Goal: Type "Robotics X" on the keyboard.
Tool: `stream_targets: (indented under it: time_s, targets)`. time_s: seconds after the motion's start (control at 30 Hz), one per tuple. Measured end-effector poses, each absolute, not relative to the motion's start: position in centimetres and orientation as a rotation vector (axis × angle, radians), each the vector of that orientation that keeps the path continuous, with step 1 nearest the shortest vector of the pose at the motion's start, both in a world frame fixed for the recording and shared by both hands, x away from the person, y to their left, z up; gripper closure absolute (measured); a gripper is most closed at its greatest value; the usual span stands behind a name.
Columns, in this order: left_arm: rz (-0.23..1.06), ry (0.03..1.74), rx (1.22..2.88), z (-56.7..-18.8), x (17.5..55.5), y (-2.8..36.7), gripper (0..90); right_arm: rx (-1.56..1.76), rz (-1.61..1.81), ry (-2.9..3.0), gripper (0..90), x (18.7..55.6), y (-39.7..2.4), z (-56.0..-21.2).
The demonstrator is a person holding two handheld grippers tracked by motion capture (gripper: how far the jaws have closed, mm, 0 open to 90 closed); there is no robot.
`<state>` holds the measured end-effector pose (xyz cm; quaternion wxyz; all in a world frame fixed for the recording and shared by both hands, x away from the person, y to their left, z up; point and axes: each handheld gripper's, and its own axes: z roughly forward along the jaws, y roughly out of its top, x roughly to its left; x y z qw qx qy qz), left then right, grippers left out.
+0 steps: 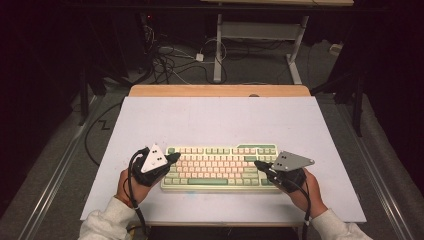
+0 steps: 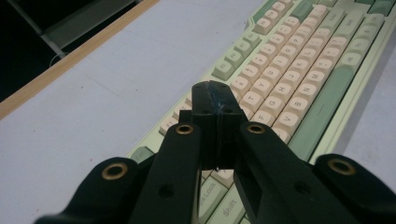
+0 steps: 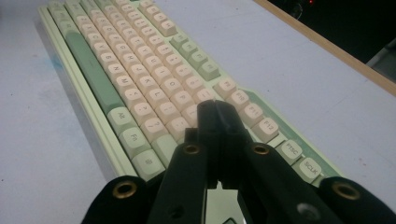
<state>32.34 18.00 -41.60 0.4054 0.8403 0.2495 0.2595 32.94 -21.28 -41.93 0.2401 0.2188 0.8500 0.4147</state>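
A pale green keyboard (image 1: pixel 218 168) with cream and green keys lies near the front of the white table top (image 1: pixel 215 120). My left gripper (image 1: pixel 174 157) is over the keyboard's left end, jaws pressed together with nothing between them; in the left gripper view its tip (image 2: pixel 215 91) hovers above the left-hand keys of the keyboard (image 2: pixel 299 70). My right gripper (image 1: pixel 257 163) is over the keyboard's right end, also shut and empty. In the right gripper view its tip (image 3: pixel 215 106) sits above the keys near the right end of the keyboard (image 3: pixel 130 79).
A wooden strip (image 1: pixel 220 90) runs along the table's far edge. Behind it stand a white desk frame (image 1: pixel 260 35) and tangled cables (image 1: pixel 170 60) on the floor. Bare white surface lies beyond and beside the keyboard.
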Motion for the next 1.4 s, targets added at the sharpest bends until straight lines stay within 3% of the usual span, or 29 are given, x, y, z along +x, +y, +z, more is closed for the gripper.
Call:
stream_targets:
  time_s: [0.63, 1.4]
  targets:
    - [0.649, 0.696, 2.105, -43.5, 30.7, 21.1, 87.9, 0.574, 1.116, 2.375, 89.8, 34.2, -19.3, -42.4]
    - [0.637, 0.710, 2.121, -44.3, 30.5, 21.3, 87.8, 0.537, 1.123, 2.387, 89.8, 35.4, -17.3, -42.4]
